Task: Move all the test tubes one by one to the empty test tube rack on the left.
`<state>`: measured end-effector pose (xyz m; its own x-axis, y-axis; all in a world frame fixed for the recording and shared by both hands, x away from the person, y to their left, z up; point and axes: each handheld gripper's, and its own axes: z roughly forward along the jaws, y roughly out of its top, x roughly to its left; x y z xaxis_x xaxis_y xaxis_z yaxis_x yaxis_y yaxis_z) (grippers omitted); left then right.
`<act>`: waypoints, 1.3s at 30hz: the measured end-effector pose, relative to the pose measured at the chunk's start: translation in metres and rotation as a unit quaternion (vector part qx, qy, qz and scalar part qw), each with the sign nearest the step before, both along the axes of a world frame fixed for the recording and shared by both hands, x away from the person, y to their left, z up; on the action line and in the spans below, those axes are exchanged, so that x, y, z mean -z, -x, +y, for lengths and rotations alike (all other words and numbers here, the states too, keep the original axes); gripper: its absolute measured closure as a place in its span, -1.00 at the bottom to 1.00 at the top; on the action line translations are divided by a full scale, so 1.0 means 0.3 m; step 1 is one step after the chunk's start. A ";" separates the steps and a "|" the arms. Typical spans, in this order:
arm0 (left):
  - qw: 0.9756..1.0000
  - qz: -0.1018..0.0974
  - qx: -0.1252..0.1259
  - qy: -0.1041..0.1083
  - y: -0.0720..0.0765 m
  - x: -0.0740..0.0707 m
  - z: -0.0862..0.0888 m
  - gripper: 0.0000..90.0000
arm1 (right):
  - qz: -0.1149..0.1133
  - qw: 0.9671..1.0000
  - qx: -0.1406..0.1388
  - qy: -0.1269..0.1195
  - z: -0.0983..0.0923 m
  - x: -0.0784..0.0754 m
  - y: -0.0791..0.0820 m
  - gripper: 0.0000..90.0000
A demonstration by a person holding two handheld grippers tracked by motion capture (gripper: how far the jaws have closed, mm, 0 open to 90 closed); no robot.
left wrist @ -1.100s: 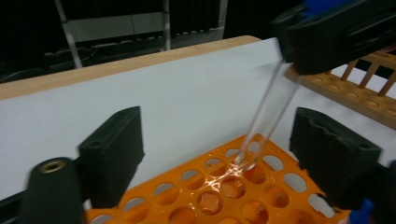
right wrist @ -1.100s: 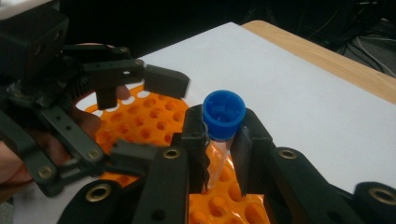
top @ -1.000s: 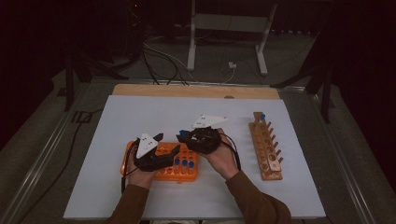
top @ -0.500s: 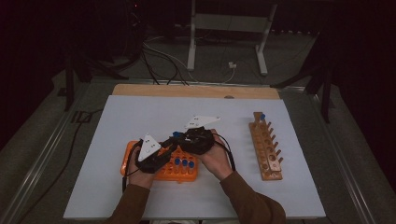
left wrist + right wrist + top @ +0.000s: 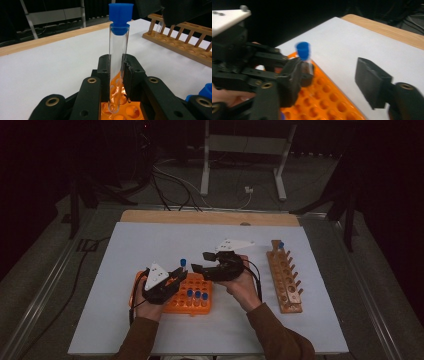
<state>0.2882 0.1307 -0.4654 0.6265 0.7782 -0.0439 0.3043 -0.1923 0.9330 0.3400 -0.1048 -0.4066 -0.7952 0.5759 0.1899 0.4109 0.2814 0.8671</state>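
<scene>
the left claw is clamping the blue-capped tube upright at frame centre, above the orange rack; the right claw, just opening, is standing apart beside it.

Blurred blue cap; tongs' pads hide the tube's middle.

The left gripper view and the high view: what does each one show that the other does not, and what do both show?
The left gripper view alone makes clear that the left gripper is shut on the test tube: its pads press the clear glass below the blue cap, and the tube's bottom hangs just above the orange rack.

The high view alone shows the person's hands, the capped tubes standing in the rack, and the right gripper, whose jaws have just been opening with nothing between them.

Both show the white table and the wooden rack.
</scene>
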 end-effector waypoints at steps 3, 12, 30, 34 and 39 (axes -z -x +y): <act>1.000 0.004 0.002 0.000 0.004 0.001 -0.001 0.73 | -0.001 1.000 0.016 0.006 -0.025 0.009 -0.007 -0.46; 1.000 0.015 0.010 0.004 0.032 -0.005 0.021 0.73 | -0.007 0.997 0.069 0.027 -0.100 0.042 -0.018 -0.67; 0.999 0.032 0.016 -0.004 0.078 0.004 0.018 0.73 | -0.023 0.992 0.121 0.026 -0.278 0.076 0.000 -1.00; 0.999 0.035 0.018 -0.004 0.090 0.006 0.018 0.73 | -0.025 0.991 0.129 0.038 -0.319 0.076 0.010 -1.00; 0.999 0.039 0.018 0.005 0.105 0.006 0.027 0.73 | -0.032 0.989 0.141 0.034 -0.373 0.076 0.031 -1.00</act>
<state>0.2567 0.1388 -0.4672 0.6492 0.7539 -0.1014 0.3681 -0.1947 0.9092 0.3308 -0.2168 -0.4293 -0.6111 0.7855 0.0976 0.4255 0.2220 0.8773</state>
